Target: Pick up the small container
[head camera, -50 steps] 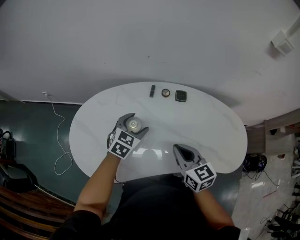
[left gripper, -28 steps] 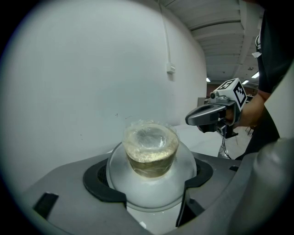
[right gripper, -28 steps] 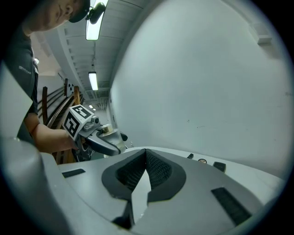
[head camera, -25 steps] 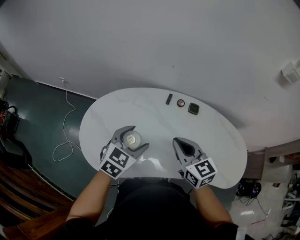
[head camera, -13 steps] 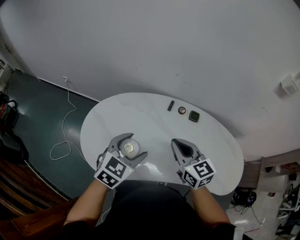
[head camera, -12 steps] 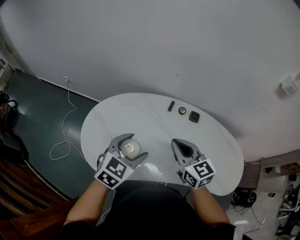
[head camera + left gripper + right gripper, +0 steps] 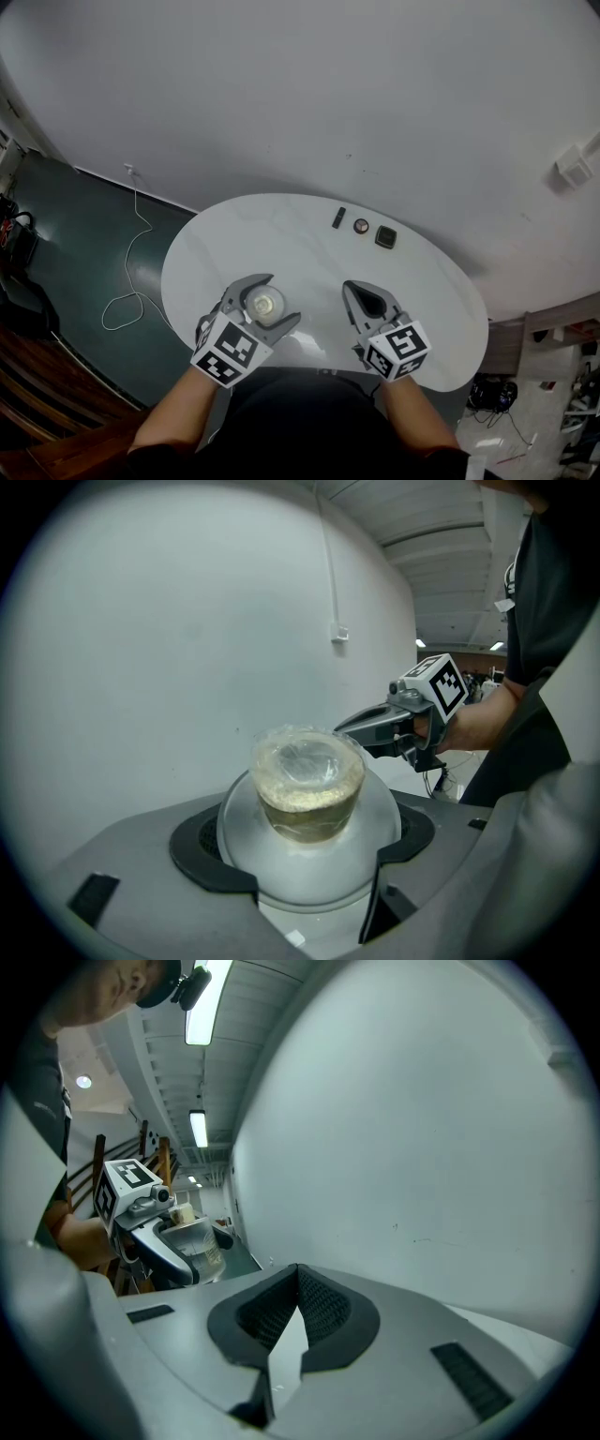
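The small container (image 7: 264, 302) is a clear cup with beige contents and a film-covered top. My left gripper (image 7: 279, 298) is shut on it, one jaw on each side, over the near left part of the white oval table (image 7: 234, 244). In the left gripper view the container (image 7: 307, 794) stands upright between the jaws with only wall behind it. My right gripper (image 7: 366, 298) is shut and holds nothing, over the near middle of the table. The right gripper view shows its jaws meeting (image 7: 298, 1277), with the left gripper and container (image 7: 195, 1234) off to the left.
Three small dark items lie in a row at the table's far edge: a thin stick (image 7: 338, 217), a round piece (image 7: 361, 225) and a square piece (image 7: 385, 236). A white cable (image 7: 131, 281) trails on the dark floor to the left. A plain wall rises behind the table.
My left gripper has kept its hold on the container and drifted slightly toward the table's near edge. The right gripper has stayed shut in about the same place. The head view has shifted.
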